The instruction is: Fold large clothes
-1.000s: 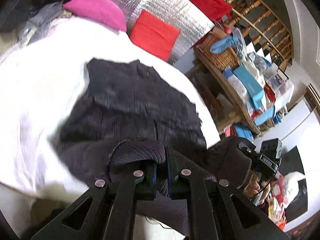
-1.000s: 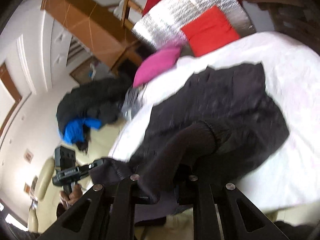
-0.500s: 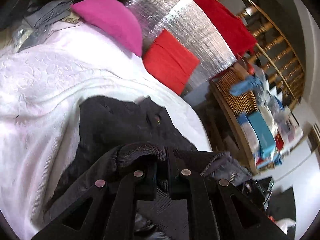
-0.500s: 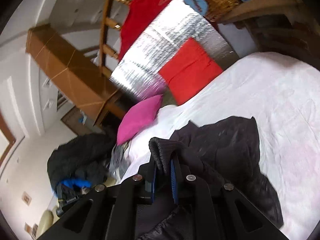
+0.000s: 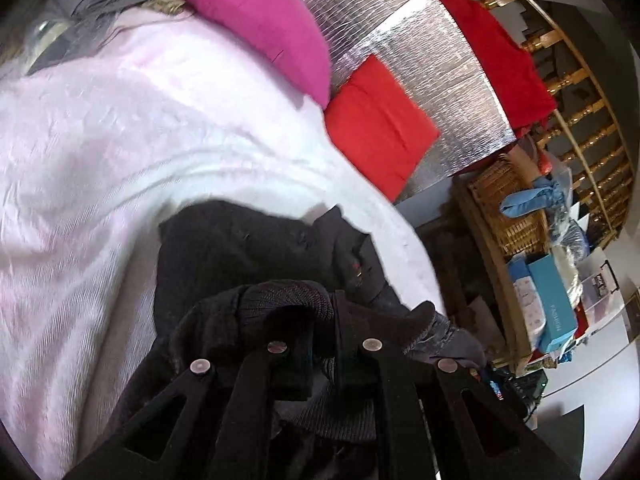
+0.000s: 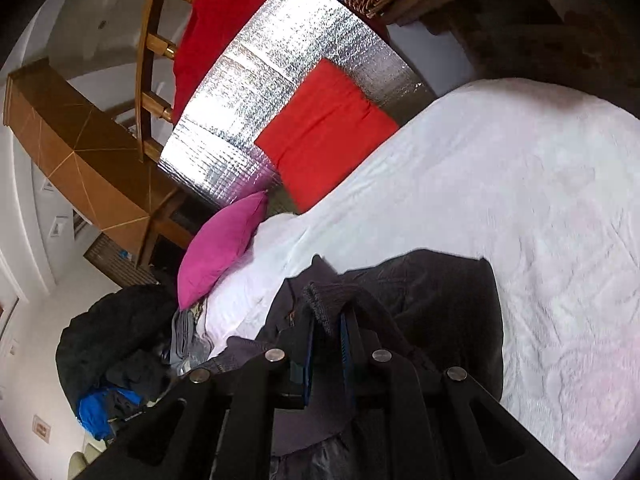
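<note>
A large black jacket [image 5: 248, 244] lies bunched on the white bedspread [image 5: 100, 152]. In the left wrist view my left gripper [image 5: 324, 316] is shut on the jacket's ribbed knit hem [image 5: 280, 298], which folds over the fingertips. In the right wrist view the same jacket [image 6: 444, 292] spreads ahead of my right gripper [image 6: 326, 320], which is shut on another stretch of ribbed hem [image 6: 324, 300]. Both held edges hang over the jacket's body, low above the bedspread [image 6: 520, 200]. The fabric under the jaws is hidden.
A pink pillow [image 5: 260, 20] and a red cushion [image 5: 380, 124] lean against a silver foil panel [image 5: 400, 52] at the bed's head. A wicker basket [image 5: 504, 204] and boxes fill a shelf on the right. Dark clothes [image 6: 112, 344] pile up beside the bed.
Both grippers have carried the hem forward over the jacket toward the pillows and sunk a little. The far part of the jacket is now covered. The other gripper has left each view.
</note>
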`<state>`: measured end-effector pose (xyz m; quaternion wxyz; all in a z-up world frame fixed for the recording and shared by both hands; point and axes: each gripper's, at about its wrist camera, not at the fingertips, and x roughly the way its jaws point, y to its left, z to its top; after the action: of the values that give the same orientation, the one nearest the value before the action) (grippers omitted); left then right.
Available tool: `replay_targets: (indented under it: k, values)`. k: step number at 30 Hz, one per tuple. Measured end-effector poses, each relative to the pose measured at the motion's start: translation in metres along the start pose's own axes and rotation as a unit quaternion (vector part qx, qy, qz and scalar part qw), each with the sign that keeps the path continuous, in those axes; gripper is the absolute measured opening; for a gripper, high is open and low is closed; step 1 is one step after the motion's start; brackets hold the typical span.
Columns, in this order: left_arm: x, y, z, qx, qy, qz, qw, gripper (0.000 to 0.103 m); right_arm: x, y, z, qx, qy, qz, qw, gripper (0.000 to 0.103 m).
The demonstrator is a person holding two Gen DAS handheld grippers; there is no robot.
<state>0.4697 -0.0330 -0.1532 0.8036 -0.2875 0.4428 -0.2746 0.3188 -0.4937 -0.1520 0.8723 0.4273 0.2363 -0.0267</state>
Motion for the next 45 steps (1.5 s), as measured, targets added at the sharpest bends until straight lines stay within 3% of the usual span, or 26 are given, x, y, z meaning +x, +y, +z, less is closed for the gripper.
replay_targets:
  k: [12, 15, 18, 20, 22, 23, 24, 25, 28, 30, 31, 33, 35, 38, 45]
  values:
    - [0.036, -0.03, 0.054, 0.038, 0.022, 0.014, 0.9989, 0.008, 0.007, -0.004, 0.055, 0.015, -0.053, 0.007, 0.998, 0.008]
    - [0.044, -0.025, 0.047, 0.037, 0.023, 0.021, 0.9988, 0.008, 0.017, -0.016, 0.063, 0.023, -0.013, -0.003, 1.0, 0.008]
    - [0.052, -0.012, 0.039, 0.01, 0.035, 0.035, 0.9987, 0.008, 0.031, -0.031, 0.058, 0.03, 0.026, -0.039, 0.998, 0.01]
    - [0.047, -0.005, 0.031, -0.001, 0.035, 0.03, 0.9989, 0.008, 0.043, -0.039, 0.052, 0.039, 0.055, -0.035, 0.997, 0.011]
    - [0.042, -0.005, 0.025, -0.001, 0.036, 0.037, 0.9987, 0.008, 0.057, -0.042, 0.043, 0.039, 0.086, -0.038, 0.995, 0.03]
    - [0.039, -0.006, 0.023, 0.001, 0.035, 0.037, 0.9987, 0.008, 0.062, -0.042, 0.04, 0.035, 0.096, -0.042, 0.994, 0.061]
    - [0.035, -0.009, 0.022, 0.006, 0.032, 0.038, 0.9988, 0.008, 0.064, -0.04, 0.036, 0.028, 0.097, -0.042, 0.994, 0.082]
    - [0.032, -0.011, 0.021, 0.008, 0.03, 0.039, 0.9988, 0.008, 0.067, -0.038, 0.033, 0.019, 0.095, -0.046, 0.994, 0.083]
    - [0.027, -0.018, 0.02, 0.017, 0.025, 0.042, 0.9987, 0.008, 0.079, -0.03, 0.025, -0.009, 0.11, -0.074, 0.991, 0.083]
    - [0.027, -0.022, 0.019, 0.027, 0.024, 0.05, 0.9981, 0.008, 0.088, -0.025, 0.018, -0.034, 0.123, -0.091, 0.988, 0.077]
    - [0.027, -0.023, 0.019, 0.032, 0.024, 0.054, 0.9977, 0.008, 0.091, -0.022, 0.014, -0.052, 0.131, -0.107, 0.984, 0.069]
    - [0.026, -0.023, 0.02, 0.033, 0.025, 0.056, 0.9976, 0.009, 0.098, -0.011, 0.003, -0.108, 0.145, -0.155, 0.971, 0.033]
    - [0.023, -0.021, 0.024, 0.029, 0.026, 0.048, 0.9981, 0.009, 0.098, 0.001, -0.001, -0.151, 0.151, -0.177, 0.961, 0.023]
    - [0.017, -0.021, 0.029, 0.023, 0.019, 0.034, 0.999, 0.009, 0.081, 0.022, 0.0, -0.196, 0.122, -0.189, 0.954, 0.018]
    - [0.018, -0.033, 0.05, 0.019, -0.007, 0.017, 0.9996, 0.009, 0.048, 0.065, 0.009, -0.234, 0.018, -0.181, 0.955, 0.017]
